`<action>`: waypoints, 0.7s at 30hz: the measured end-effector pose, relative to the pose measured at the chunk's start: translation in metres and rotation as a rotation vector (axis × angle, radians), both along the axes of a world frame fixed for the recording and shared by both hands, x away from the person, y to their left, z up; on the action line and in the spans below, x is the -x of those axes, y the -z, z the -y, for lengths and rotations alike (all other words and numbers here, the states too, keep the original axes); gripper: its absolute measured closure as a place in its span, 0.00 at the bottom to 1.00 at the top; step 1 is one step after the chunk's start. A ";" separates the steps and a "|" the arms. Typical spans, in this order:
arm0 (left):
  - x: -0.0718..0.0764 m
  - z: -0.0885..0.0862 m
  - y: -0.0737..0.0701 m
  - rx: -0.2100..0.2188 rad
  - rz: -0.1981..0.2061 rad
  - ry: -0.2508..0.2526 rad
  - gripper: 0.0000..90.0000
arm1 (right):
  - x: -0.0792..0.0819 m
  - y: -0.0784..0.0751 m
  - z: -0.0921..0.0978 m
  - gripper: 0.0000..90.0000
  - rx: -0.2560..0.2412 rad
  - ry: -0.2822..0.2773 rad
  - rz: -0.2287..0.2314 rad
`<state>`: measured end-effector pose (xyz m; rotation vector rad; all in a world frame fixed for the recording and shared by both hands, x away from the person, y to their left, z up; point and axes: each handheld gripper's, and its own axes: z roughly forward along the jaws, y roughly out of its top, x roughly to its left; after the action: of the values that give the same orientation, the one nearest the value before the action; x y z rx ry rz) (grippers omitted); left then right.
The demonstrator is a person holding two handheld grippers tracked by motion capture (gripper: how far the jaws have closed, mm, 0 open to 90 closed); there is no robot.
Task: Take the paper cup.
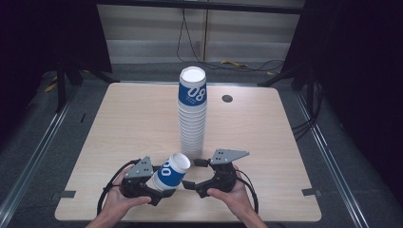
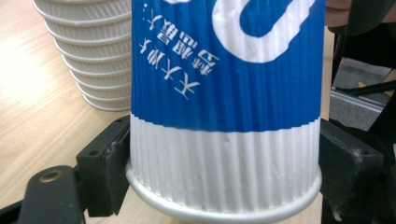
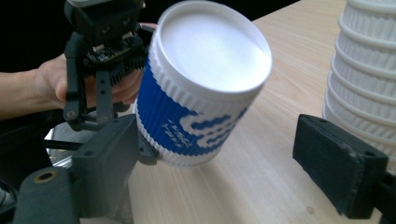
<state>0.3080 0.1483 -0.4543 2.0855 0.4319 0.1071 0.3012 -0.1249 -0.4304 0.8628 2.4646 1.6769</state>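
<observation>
A single blue-and-white paper cup [image 1: 170, 174] is held tilted above the near part of the table [image 1: 119, 123], just left of the middle of the near edge; its long axis slants from its rim, low and toward the near-left, up to its closed white base, which points away and to the right toward the foot of the stack of cups [image 1: 192, 114]. In the right gripper view that flat white base faces the camera, and the printed blue band wraps the ribbed wall below it. The left gripper [image 1: 154, 187] pinches this cup [image 2: 224, 116] near its rolled rim: in the left gripper view the two black jaws press against opposite sides of the white ribbed band just above the rim, and the left hand [image 1: 116, 199] holds the gripper body close to the near edge. The right gripper [image 1: 195, 173] sits just right of the cup, held by the right hand [image 1: 235, 197], with its jaws spread wide; in the right gripper view the cup [image 3: 205, 84] lies between them but nearer the left-hand jaw, touching neither as far as can be seen. The stack stands upright near the table's centre, reaching toward the far edge, and its lowest cups are just beyond the right gripper. Bare wood lies open to the left and right of the stack, out to both side edges, and a small dark round grommet [image 1: 227, 99] sits near the far edge, right of the stack.
</observation>
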 end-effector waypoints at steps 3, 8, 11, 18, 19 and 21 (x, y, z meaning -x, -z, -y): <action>-0.001 0.000 -0.003 -0.012 0.013 0.008 0.19 | -0.002 0.001 -0.001 0.16 0.027 -0.018 -0.022; 0.001 -0.004 -0.004 -0.040 0.024 0.010 0.20 | -0.003 0.000 0.000 0.16 0.064 -0.022 -0.011; 0.001 -0.004 0.000 -0.074 0.024 0.023 0.20 | -0.003 0.001 0.001 0.15 0.084 -0.046 -0.016; 0.003 -0.001 0.003 -0.128 0.012 0.059 0.20 | -0.002 0.004 -0.005 0.15 0.143 -0.106 -0.026; 0.004 0.000 0.003 -0.131 0.012 0.065 0.20 | -0.002 0.004 -0.005 0.15 0.147 -0.107 -0.028; 0.005 0.001 0.004 -0.146 0.012 0.076 0.20 | -0.002 0.004 -0.005 0.15 0.162 -0.113 -0.025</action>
<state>0.3033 0.1473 -0.4588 2.2412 0.3453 0.1093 0.3030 -0.1195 -0.4341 0.7440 2.6680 1.4794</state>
